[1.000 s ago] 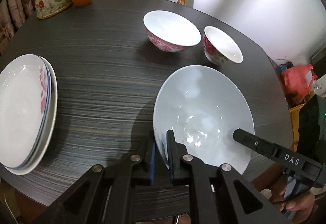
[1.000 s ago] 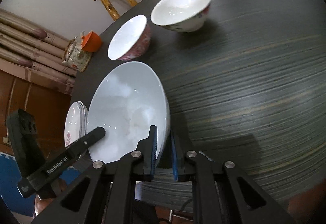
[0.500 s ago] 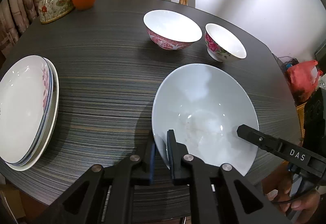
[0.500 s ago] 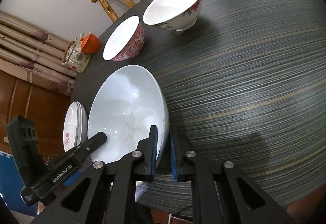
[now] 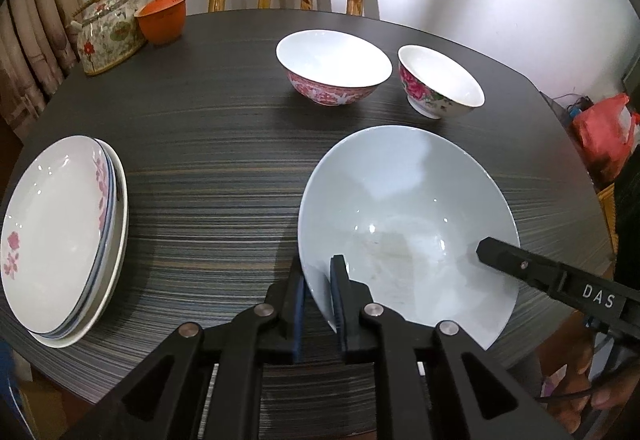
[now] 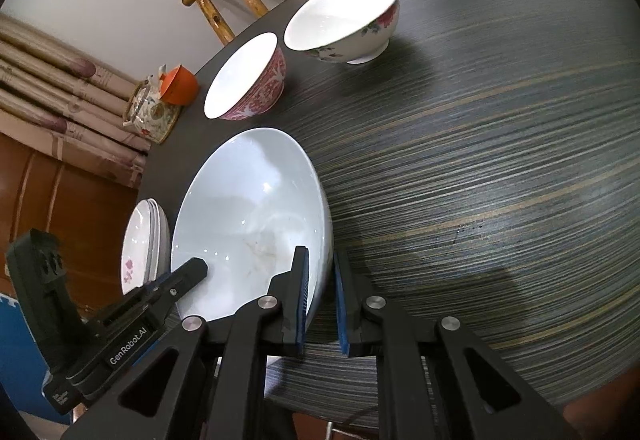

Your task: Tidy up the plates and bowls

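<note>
Bowl first: the big pale celadon bowl (image 5: 404, 215) sits near the tabletop's (image 5: 208, 143) near edge, toward its right side, with both grippers straddling its rim. My left gripper (image 5: 318, 280) has one pad inside the wall and one outside; its jaws have just been opening a little, and in the left wrist view I see a sliver of gap on both sides of the rim, so I judge it is letting go. My right gripper (image 6: 320, 276) straddles the opposite rim with its jaws narrow, and I read it as clamped on the bowl.

The bowl looks set down, so the step I am on is the release. To do it well I would open each pair fully before pulling back, then draw straight out along the fingers so no pad drags the rim and tips the bowl toward the edge.

Behind it, toward the far edge, stand the red-patterned bowl (image 5: 334, 69) and the peony bowl (image 5: 440, 81), just beside each other. The stack of plates (image 5: 60, 228) sits at the left edge, well apart. Nesting the two smaller bowls in the big one looks like the remaining work.
</note>
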A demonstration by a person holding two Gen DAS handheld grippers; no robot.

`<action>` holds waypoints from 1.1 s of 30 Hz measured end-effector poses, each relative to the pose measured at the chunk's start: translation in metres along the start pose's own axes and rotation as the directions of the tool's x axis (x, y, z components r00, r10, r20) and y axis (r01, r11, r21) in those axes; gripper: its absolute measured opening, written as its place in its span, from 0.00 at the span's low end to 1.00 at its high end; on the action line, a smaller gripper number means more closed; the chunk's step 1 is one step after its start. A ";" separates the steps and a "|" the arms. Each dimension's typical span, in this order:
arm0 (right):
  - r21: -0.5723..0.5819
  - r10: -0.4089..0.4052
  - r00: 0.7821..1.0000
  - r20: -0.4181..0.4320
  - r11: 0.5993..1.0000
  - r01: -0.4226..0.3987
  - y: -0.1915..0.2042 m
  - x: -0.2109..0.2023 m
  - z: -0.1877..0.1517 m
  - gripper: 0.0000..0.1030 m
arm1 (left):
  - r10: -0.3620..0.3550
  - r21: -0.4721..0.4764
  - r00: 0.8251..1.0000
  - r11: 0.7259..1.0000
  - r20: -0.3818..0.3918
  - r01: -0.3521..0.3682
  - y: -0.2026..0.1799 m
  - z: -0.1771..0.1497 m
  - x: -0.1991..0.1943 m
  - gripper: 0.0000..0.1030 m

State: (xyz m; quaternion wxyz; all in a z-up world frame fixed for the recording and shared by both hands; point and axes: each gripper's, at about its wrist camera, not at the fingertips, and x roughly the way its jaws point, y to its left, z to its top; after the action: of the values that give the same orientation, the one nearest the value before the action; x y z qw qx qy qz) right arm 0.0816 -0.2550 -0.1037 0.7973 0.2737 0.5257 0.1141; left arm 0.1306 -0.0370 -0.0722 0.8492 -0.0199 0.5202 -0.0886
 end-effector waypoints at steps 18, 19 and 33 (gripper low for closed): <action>-0.057 -0.115 0.979 0.171 0.990 0.126 -0.010 -0.039 -0.007 0.39 | 0.060 0.022 0.995 0.998 0.085 -0.062 0.000 -0.007 -0.031 0.24; -0.068 -0.134 0.974 0.180 0.987 0.149 -0.011 -0.040 -0.010 0.39 | 0.057 0.013 0.994 0.998 0.097 -0.059 0.002 -0.007 -0.035 0.25; -0.172 -0.399 0.826 0.399 0.852 0.494 -0.027 -0.064 -0.064 0.87 | -0.015 -0.016 0.986 1.000 0.166 0.018 0.000 -0.003 -0.073 0.46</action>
State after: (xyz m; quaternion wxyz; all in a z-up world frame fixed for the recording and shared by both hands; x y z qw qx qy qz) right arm -0.0064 -0.2867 -0.0880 0.9112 0.0473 0.4052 -0.0578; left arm 0.0955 -0.0241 -0.0098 0.8887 -0.0391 0.4481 -0.0893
